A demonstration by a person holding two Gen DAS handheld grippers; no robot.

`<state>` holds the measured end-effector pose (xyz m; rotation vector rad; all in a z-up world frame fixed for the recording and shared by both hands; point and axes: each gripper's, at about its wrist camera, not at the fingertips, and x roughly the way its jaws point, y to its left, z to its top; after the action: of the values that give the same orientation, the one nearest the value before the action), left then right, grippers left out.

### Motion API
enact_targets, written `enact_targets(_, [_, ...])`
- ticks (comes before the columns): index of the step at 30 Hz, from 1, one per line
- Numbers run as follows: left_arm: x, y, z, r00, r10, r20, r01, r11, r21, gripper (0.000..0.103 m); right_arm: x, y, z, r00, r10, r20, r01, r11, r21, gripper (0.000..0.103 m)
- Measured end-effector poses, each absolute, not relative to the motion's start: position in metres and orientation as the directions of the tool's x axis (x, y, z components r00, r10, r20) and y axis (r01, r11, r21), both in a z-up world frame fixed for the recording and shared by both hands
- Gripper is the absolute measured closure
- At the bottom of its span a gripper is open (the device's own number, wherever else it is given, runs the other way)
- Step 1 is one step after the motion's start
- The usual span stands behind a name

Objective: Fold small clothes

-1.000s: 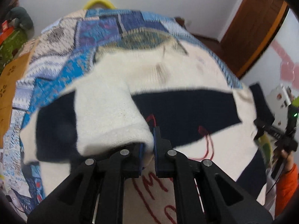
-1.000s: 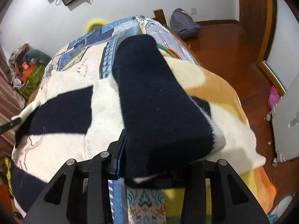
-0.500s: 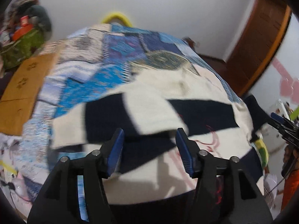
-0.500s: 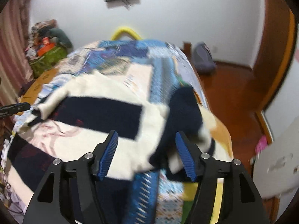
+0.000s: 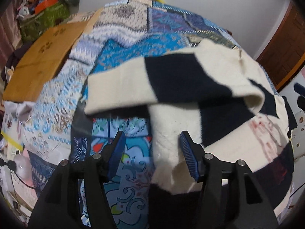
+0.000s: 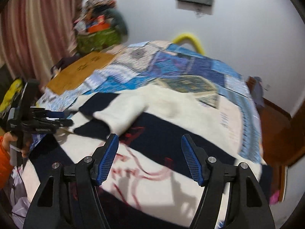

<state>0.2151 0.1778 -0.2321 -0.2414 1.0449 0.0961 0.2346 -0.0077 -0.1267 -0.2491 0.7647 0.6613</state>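
Cream-and-navy knit sweater [image 6: 171, 126] is spread over the patchwork quilt [image 5: 133, 43] toward the bed's near edge, one sleeve [image 5: 152, 87] flopped across the body. Left gripper [image 5: 151, 149] and right gripper [image 6: 149, 159] both hang wide open, holding nothing. Looks soft, thick and floppy, so I'd pinch a hem corner or the cuff, not the middle, or it'll sag.

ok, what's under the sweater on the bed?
The sweater lies on a blue patchwork quilt that shows around its edges. A sleeve is folded across its front. Whatever sits beneath the sweater's middle is covered and cannot be seen.
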Motion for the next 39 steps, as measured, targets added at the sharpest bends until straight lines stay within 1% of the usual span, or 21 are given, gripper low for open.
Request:
enact_targets(6, [0.21, 0.182, -0.241, 0.516, -0.046, -0.855, -0.19, 0.967, -0.167, 0.043, 0.244, 0.06, -0.152, 0.457, 0.469, -0.756, -0.717, 0.697, -0.001, 0.039])
enact_targets(11, [0.208, 0.185, -0.246, 0.521, -0.067, -0.851, -0.19, 0.963, -0.193, 0.042, 0.253, 0.103, -0.177, 0.415, 0.43, -0.802, -0.764, 0.643, -0.051, 0.039])
enact_targets(14, [0.208, 0.186, -0.248, 0.519, -0.078, -0.851, -0.193, 0.959, -0.206, 0.042, 0.256, 0.119, -0.19, 0.423, 0.386, -0.82, -0.775, 0.623, -0.107, 0.039])
enact_targets(17, [0.21, 0.183, -0.248, 0.518, -0.067, -0.853, -0.187, 0.964, -0.19, 0.042, 0.262, 0.129, -0.194, 0.432, 0.369, -0.823, -0.776, 0.617, -0.131, 0.04])
enact_targets(19, [0.21, 0.181, -0.248, 0.518, -0.057, -0.853, -0.186, 0.967, -0.177, 0.042, 0.265, 0.135, -0.193, 0.45, 0.367, -0.814, -0.775, 0.613, -0.152, 0.048])
enact_targets(21, [0.21, 0.181, -0.249, 0.518, -0.052, -0.854, -0.187, 0.967, -0.172, 0.042, 0.267, 0.143, -0.19, 0.467, 0.365, -0.806, -0.774, 0.609, -0.173, 0.072])
enact_targets(22, [0.21, 0.181, -0.248, 0.518, -0.053, -0.854, -0.188, 0.967, -0.175, 0.042, 0.27, 0.146, -0.189, 0.47, 0.366, -0.803, -0.772, 0.611, -0.173, 0.078])
enact_targets(23, [0.21, 0.181, -0.249, 0.518, -0.056, -0.853, -0.193, 0.965, -0.18, 0.042, 0.273, 0.147, -0.186, 0.467, 0.375, -0.801, -0.771, 0.616, -0.161, 0.086])
enact_targets(27, [0.209, 0.184, -0.252, 0.516, -0.064, -0.854, -0.203, 0.959, -0.195, 0.042, 0.277, 0.139, -0.169, 0.52, 0.406, -0.752, -0.739, 0.655, -0.158, 0.093])
enact_targets(34, [0.21, 0.179, -0.25, 0.511, -0.023, -0.859, -0.2, 0.969, -0.145, 0.042, 0.285, 0.07, -0.133, 0.621, 0.402, -0.673, -0.618, 0.779, -0.104, 0.094])
enact_targets(39, [0.21, 0.179, -0.25, 0.507, -0.007, -0.862, -0.207, 0.97, -0.13, 0.04, 0.288, 0.008, -0.126, 0.635, 0.381, -0.671, -0.526, 0.85, -0.015, 0.094])
